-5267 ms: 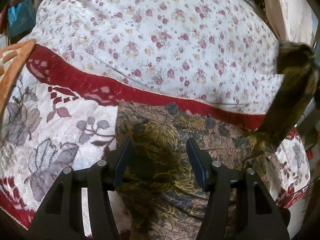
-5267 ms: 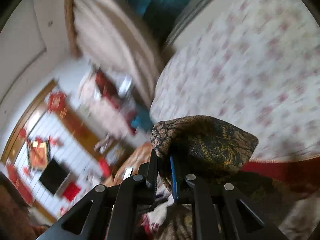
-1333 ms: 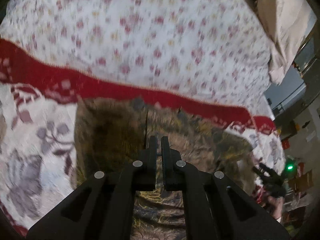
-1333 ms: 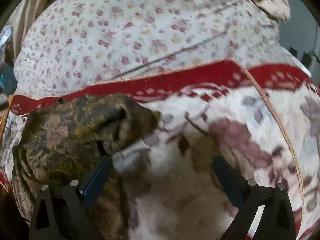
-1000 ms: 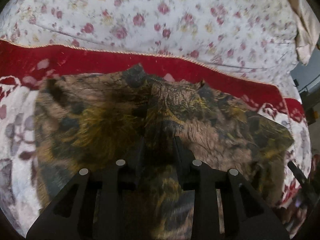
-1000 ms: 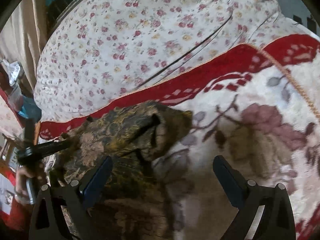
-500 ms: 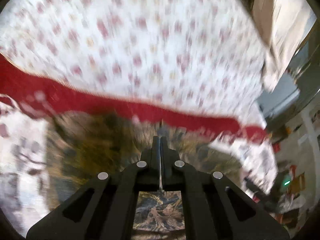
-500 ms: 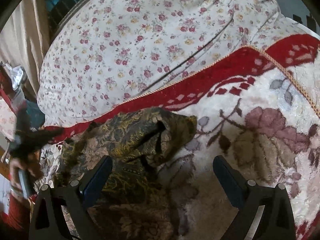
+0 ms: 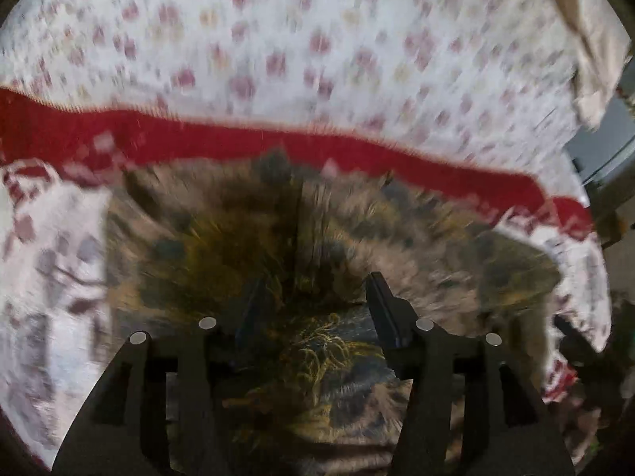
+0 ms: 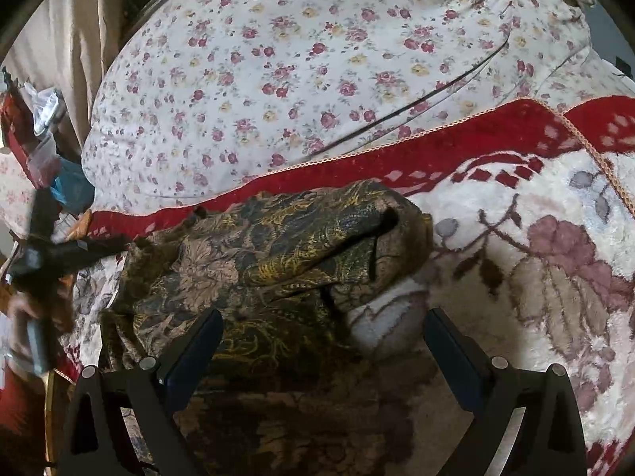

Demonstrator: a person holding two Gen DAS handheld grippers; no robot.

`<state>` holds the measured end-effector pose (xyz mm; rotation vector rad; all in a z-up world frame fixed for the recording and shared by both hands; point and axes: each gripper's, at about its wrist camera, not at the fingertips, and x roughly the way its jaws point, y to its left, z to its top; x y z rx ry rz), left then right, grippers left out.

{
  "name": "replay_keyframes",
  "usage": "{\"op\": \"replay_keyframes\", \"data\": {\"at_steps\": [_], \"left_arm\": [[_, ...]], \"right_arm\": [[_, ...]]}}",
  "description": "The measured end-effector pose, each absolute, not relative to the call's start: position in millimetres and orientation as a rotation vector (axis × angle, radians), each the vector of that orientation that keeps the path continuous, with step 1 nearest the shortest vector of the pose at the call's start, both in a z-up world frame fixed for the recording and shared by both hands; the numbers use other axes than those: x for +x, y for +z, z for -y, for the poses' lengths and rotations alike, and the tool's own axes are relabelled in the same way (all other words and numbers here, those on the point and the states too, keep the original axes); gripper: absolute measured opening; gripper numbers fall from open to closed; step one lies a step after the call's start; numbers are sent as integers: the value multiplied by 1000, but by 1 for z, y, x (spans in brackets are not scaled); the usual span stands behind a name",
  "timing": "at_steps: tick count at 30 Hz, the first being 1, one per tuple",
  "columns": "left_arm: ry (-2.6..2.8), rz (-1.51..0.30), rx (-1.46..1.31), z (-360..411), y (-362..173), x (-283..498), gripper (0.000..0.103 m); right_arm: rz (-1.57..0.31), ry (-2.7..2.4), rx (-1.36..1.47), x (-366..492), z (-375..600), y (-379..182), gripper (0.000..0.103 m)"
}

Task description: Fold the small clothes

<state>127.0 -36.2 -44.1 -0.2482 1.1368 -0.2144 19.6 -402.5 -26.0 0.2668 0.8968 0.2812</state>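
A small brown-and-gold patterned garment lies on the red-and-white floral blanket; the left wrist view is blurred by motion. My left gripper is open just over the garment's near part, nothing between its fingers. In the right wrist view the garment lies partly folded, its right end doubled over with a dark opening. My right gripper is wide open above the garment's near right edge. The left gripper shows blurred at the far left there.
A white quilt with small red flowers fills the back of the bed. The blanket's red border runs across behind the garment. Beige curtain and clutter stand at the left. A beige cloth hangs at the right.
My left gripper was shut half a second ago and is now open, closer over the garment. The right gripper has stayed wide open, almost still. The garment's folded right end has settled.
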Motion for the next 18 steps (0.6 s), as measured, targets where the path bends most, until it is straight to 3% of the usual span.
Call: {"op": "replay_keyframes", "data": {"at_steps": [3,8,10,13,18], "left_arm": [[-209,-1207,-218,55,-72,137,53],[-227,-1183,-311,69,-70,155,57],[-245,-1201,-380,65,-76,163,12],[-275,-1212,-474,53,-79,167,10],[-363,-1083,-594,32,-26,137,8]], "right_arm": [[-897,277,272,21,407,-28,100],[-907,281,328,26,416,-38,100],[-915,279,337,28,418,-41,100],[-911,282,343,28,419,-41,100],[-867,277,336,25,422,-31,100]]}}
